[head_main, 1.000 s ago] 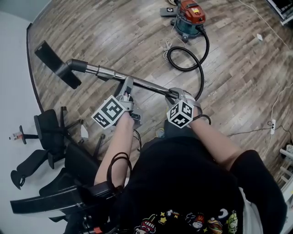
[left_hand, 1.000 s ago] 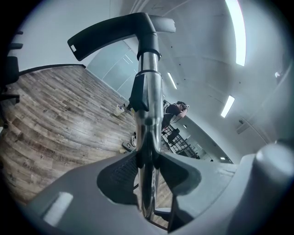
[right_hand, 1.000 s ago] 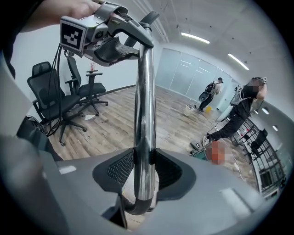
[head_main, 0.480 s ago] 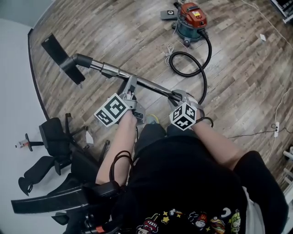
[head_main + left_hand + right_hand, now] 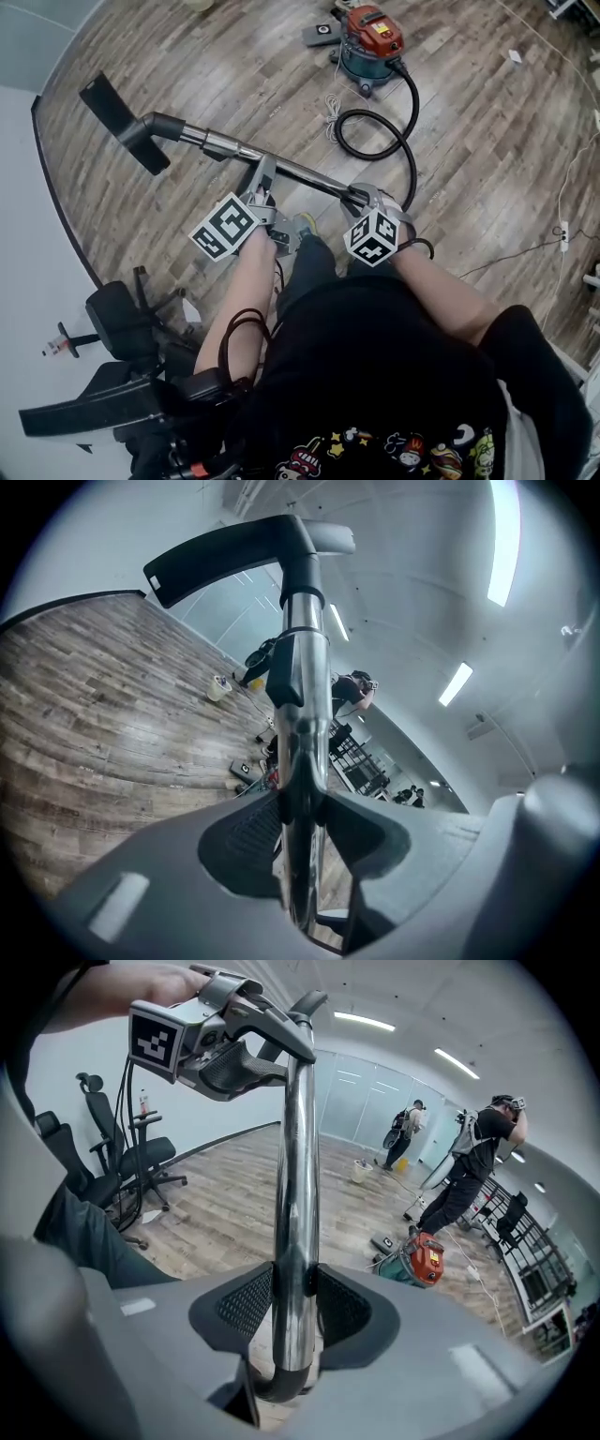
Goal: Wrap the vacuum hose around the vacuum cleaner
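Observation:
A chrome vacuum wand runs across the head view, ending in a black floor nozzle at the upper left. My left gripper is shut on the wand's middle. My right gripper is shut on the wand's near end, where the black hose joins. The hose loops over the wood floor to the red and teal vacuum cleaner at the top. In the right gripper view the left gripper shows further up the wand, and the vacuum cleaner stands on the floor.
Black office chairs stand at the lower left, close to my left arm. A white cord lies beside the hose loop. A black flat attachment lies left of the vacuum. A cable and a power strip lie right. People stand farther off.
The view has shifted so the vacuum cleaner and hose loop sit slightly further left and up. Both grippers keep their hold on the wand in nearly the same place.

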Demonstrator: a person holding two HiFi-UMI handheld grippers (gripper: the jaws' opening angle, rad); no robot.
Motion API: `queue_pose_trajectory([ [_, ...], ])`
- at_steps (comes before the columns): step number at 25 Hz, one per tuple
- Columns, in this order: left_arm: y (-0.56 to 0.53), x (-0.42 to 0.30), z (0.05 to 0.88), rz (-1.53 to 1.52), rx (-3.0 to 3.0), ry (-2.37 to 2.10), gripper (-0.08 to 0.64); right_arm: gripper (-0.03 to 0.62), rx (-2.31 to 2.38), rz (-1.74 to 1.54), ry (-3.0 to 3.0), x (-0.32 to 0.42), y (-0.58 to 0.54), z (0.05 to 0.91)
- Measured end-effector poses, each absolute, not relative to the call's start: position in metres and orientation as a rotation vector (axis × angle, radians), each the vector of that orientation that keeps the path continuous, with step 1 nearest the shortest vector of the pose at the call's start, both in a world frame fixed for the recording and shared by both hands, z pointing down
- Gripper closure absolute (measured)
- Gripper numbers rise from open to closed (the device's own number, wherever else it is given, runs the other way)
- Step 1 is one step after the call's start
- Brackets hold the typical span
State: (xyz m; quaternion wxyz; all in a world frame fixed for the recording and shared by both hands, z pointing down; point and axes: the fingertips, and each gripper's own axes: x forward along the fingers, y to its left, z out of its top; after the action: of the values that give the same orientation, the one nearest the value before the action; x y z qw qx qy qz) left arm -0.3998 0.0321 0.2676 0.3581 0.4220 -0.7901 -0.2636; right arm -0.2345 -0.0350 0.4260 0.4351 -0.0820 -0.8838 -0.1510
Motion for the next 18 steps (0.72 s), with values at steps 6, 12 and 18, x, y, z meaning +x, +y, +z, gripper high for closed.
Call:
queue_pose_trajectory([
  [6, 0.025, -0.439, 0.273, -0.665, 1.164, -1.957, 0.405, 0.422, -0.1, -0.34, -2.165, -0.266, -0.03, 0.426],
  [12, 0.027, -0.474, 0.267, -0.643, 1.235, -1.907, 0.405, 0.422, -0.012, -0.318, -2.157, -0.298, -0.021, 0.421],
  [18, 0.023, -0.502, 0.258, -0.604, 1.31, -1.871, 0.405, 0.422, 0.07, -0.287, -2.165, -0.328, -0.014, 0.414],
])
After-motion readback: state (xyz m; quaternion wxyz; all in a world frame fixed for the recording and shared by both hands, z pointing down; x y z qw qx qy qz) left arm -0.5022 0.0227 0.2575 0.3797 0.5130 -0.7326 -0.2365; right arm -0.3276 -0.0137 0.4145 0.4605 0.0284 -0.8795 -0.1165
